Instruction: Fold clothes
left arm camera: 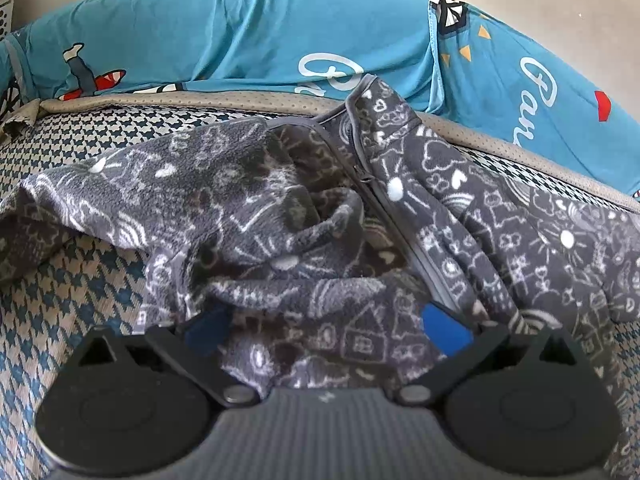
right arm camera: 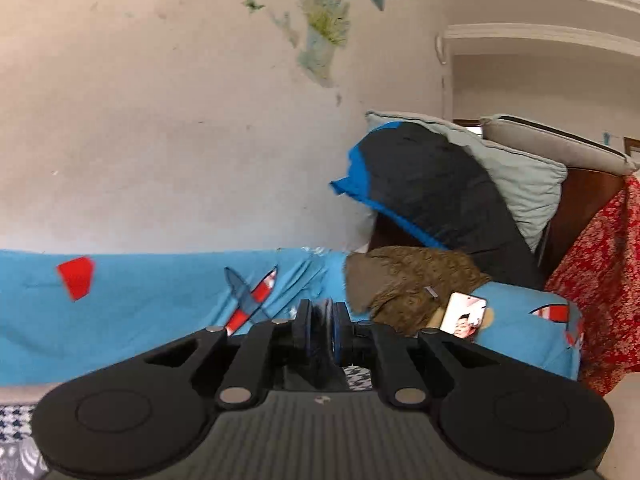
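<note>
A dark grey fleece garment (left arm camera: 280,220) with white doodle print and a grey zipper (left arm camera: 384,208) lies crumpled on a houndstooth mat (left arm camera: 80,280) in the left wrist view. My left gripper (left arm camera: 326,328) points down at it with its jaws wide apart. Its blue pads (left arm camera: 446,328) rest at the cloth's near edge, with fleece lying between them and not pinched. My right gripper (right arm camera: 320,328) is shut, pads together, held level and facing the wall. A thin dark sliver shows between its pads; I cannot tell whether it is cloth. A scrap of grey fleece (right arm camera: 20,460) shows at the bottom left.
A teal printed sheet (left arm camera: 240,40) runs along the wall behind the mat and also shows as teal sheet (right arm camera: 140,300). To the right lie a brown fuzzy cloth (right arm camera: 412,284), a phone (right arm camera: 464,316), stacked pillows (right arm camera: 432,184) and a red patterned cloth (right arm camera: 600,280).
</note>
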`<act>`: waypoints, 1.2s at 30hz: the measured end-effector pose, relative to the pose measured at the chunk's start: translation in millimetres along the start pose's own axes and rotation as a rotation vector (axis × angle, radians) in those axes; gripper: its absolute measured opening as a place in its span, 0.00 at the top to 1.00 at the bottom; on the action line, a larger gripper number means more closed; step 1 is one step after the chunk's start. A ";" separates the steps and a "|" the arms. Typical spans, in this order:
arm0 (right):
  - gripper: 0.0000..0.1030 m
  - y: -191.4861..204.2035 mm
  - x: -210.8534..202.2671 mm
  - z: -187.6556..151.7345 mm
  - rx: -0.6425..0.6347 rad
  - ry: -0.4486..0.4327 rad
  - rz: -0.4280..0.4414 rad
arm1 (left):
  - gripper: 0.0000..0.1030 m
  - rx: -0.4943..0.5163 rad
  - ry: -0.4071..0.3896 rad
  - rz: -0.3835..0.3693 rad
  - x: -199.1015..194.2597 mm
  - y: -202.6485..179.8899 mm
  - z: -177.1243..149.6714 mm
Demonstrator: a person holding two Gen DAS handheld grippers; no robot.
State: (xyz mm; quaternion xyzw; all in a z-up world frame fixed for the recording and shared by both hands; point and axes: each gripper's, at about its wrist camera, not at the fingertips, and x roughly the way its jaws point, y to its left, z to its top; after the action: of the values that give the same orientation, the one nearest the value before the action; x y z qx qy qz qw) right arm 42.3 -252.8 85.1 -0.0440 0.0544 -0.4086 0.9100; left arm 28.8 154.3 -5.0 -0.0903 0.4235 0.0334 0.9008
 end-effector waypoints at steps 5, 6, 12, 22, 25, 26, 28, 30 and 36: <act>0.71 -8.7 12.0 -1.2 -0.015 0.055 -0.059 | 0.00 0.021 0.007 -0.001 1.7 -6.0 -1.4; 0.71 -9.4 13.5 -2.0 -0.011 0.066 -0.063 | 0.00 0.025 0.008 -0.002 2.0 -7.5 -1.9; 0.69 -9.0 12.1 -7.3 0.036 0.133 0.097 | 0.00 0.032 0.009 -0.005 1.5 -8.2 -3.4; 0.68 38.0 -5.8 -32.3 0.027 0.306 0.485 | 0.00 0.007 0.003 -0.010 0.1 -6.3 -1.3; 0.67 54.8 -12.1 -38.6 0.027 0.349 0.556 | 0.00 0.001 0.003 -0.009 -0.6 -3.7 -0.3; 0.67 62.1 -16.5 -41.8 0.028 0.365 0.581 | 0.00 -0.002 0.003 -0.010 -0.9 -2.7 0.1; 0.66 75.5 -20.6 -47.7 0.026 0.389 0.629 | 0.00 -0.008 0.002 -0.010 -1.6 -1.0 0.7; 0.65 90.4 -25.8 -53.4 0.009 0.398 0.678 | 0.00 -0.012 0.003 -0.006 -1.0 -0.1 1.5; 0.64 127.6 -43.1 -65.9 -0.025 0.436 0.859 | 0.00 -0.023 0.009 0.000 1.5 2.2 3.0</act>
State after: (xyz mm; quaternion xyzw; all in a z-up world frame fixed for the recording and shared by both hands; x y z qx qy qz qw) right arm 99.2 -138.4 6.7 0.0581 0.2621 0.0051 0.9633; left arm 31.8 157.1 -4.6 -0.1008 0.4271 0.0381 0.8978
